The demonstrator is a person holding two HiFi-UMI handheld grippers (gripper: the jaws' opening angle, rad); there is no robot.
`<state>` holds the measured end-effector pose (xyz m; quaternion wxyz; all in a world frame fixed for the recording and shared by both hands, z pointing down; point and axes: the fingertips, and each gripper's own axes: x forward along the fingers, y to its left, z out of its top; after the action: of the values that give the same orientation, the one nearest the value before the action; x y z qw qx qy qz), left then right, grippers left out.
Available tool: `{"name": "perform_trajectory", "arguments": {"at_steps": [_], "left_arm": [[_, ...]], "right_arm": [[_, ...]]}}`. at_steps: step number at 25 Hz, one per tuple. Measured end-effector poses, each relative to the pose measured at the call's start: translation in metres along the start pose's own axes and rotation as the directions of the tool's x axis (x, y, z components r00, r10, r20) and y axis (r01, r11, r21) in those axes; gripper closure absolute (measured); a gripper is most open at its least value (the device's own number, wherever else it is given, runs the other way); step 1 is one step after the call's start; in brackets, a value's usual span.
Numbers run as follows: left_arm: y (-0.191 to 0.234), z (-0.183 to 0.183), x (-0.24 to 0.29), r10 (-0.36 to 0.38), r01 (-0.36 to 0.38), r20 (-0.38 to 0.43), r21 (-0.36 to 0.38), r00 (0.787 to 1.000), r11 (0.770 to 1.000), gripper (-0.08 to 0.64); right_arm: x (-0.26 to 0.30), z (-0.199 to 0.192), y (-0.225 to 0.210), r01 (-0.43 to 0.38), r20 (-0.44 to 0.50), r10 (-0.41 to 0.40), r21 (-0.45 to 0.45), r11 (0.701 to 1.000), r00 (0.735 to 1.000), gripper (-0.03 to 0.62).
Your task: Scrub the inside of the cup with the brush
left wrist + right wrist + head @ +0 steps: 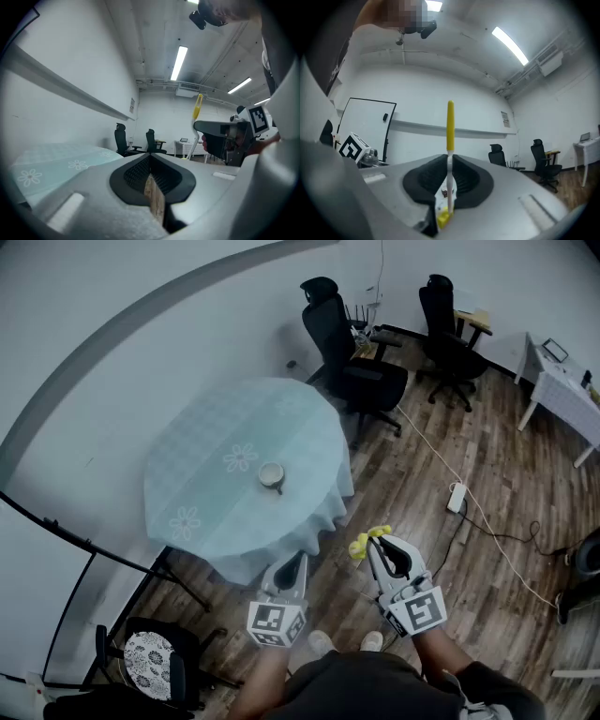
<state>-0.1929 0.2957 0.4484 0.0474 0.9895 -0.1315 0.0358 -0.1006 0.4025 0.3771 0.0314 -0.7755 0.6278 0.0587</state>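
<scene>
The left gripper, low in the frame's centre, is clenched on nothing. Beside it, the right gripper grasps a slim white-and-yellow plastic brush. Well apart, mid-frame, a small pale round cup sits on a round table draped in light-blue cloth.

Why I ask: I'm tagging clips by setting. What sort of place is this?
Most likely an office or meeting room: black swivel chairs, a white desk, what looks like a whiteboard, and ceiling strip lights.
</scene>
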Motion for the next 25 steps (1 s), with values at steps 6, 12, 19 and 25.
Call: {"name": "perform_trajectory", "arguments": {"at_steps": [6, 12, 19, 25], "left_arm": [[0.005, 0.0, -0.006, 0.001, -0.001, -0.005, 0.007, 1.0, 1.0, 0.554], [0.014, 0.0, -0.013, 0.004, -0.004, 0.0, 0.007, 1.0, 1.0, 0.554], [0.03, 0.0, -0.022, -0.003, 0.002, 0.012, 0.009, 1.0, 1.0, 0.554], [0.052, 0.006, -0.035, -0.011, 0.011, 0.025, 0.011, 1.0, 1.0, 0.555]], "right_arm": [[0.004, 0.004, 0.008, 0.004, 0.004, -0.004, 0.012, 1.0, 1.0, 0.557], [0.009, 0.003, 0.018, -0.005, 0.005, 0.005, 0.012, 1.0, 1.0, 0.557], [0.019, 0.011, 0.044, -0.053, 0.042, 0.051, 0.034, 0.998, 0.998, 0.557], [0.032, 0.016, 0.065, -0.047, 0.044, 0.046, 0.008, 0.999, 0.998, 0.557]]}}
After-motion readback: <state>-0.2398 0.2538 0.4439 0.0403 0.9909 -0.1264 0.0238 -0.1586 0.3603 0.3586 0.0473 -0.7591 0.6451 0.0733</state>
